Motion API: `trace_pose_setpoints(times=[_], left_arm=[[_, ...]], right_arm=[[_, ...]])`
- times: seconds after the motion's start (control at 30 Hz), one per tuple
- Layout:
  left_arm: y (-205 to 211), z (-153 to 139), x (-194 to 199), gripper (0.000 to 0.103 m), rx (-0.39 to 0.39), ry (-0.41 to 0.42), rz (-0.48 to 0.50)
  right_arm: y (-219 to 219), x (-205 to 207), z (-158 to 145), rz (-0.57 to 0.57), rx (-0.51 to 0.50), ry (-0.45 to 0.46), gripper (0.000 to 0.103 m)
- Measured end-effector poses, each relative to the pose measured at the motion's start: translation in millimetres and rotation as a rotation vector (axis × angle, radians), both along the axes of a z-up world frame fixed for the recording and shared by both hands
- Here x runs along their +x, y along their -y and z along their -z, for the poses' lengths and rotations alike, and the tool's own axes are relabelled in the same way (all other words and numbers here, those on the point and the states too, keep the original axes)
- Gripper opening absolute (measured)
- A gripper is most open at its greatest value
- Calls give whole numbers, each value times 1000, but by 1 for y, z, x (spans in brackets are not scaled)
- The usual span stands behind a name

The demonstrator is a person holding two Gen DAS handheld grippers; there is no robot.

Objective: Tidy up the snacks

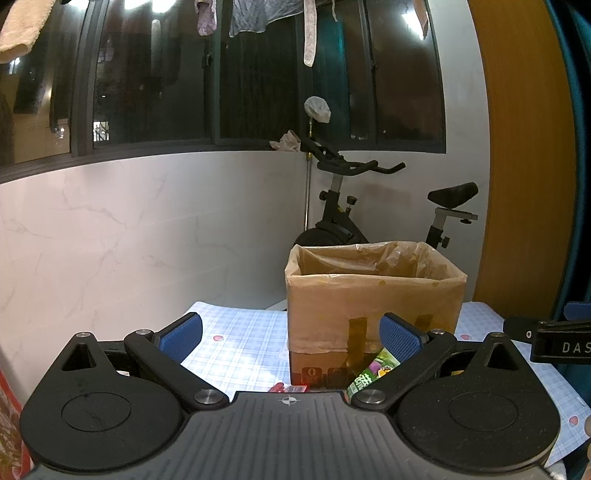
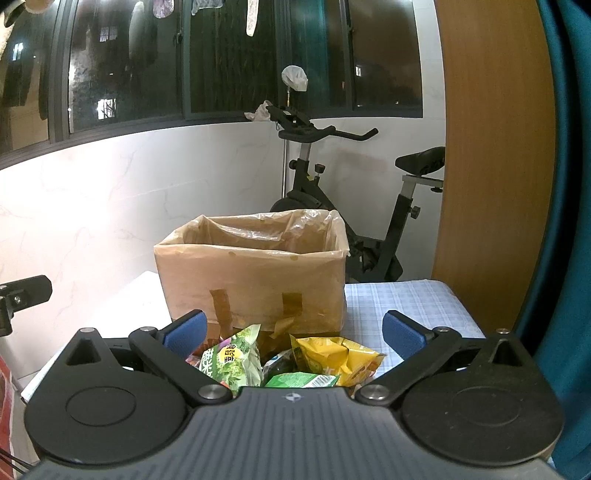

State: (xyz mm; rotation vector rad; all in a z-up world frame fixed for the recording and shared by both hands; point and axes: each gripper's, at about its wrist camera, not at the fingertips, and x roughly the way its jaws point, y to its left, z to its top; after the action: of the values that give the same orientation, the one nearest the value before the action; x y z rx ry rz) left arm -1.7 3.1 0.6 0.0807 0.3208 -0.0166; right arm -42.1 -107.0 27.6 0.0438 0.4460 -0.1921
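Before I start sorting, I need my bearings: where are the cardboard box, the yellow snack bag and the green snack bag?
cardboard box (image 2: 255, 280): right wrist view, front wall.
yellow snack bag (image 2: 334, 356): right wrist view, crumpled middle.
green snack bag (image 2: 234, 358): right wrist view, printed front.

Black exercise bike (image 2: 354, 206) against the white wall, dark window (image 1: 258, 74) above, laundry (image 1: 247, 16) hanging overhead
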Motion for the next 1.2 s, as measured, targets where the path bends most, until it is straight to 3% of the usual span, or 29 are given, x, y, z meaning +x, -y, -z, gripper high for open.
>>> trace_pose_setpoints(times=[1.2], left_arm=[[1, 3, 2, 103, -4, 1, 4]], right_arm=[[1, -1, -1, -1, -6, 8, 103]])
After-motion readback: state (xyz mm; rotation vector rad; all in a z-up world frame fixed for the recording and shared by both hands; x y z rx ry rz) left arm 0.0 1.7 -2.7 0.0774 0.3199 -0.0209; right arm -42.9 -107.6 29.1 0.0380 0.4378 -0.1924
